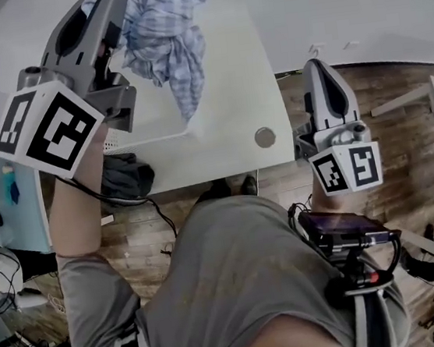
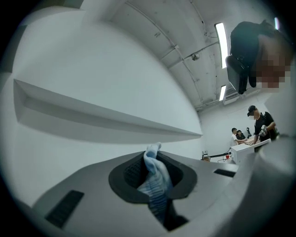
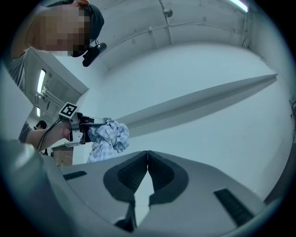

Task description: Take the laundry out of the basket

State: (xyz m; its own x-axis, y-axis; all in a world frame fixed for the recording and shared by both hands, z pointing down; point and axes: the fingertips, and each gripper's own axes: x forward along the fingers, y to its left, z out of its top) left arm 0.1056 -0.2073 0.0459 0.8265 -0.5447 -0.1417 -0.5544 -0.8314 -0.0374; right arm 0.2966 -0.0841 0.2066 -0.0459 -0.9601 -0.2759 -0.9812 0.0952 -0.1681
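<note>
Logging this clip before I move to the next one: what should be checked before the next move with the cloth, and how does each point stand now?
1. Grip: the left gripper has its fingers shut on the checked cloth. Ok.
2. Cloth clear of the white table: its lowest tip hangs over the tabletop, but contact cannot be judged. Cannot tell.
3. Set-down spot: bare tabletop shows beneath the cloth, with only a round cap nearby. Ok.
4. Right gripper free: fingers together, nothing between them. Ok.
5. Laundry left in the basket: no basket can be made out in any view. Cannot tell.
</note>
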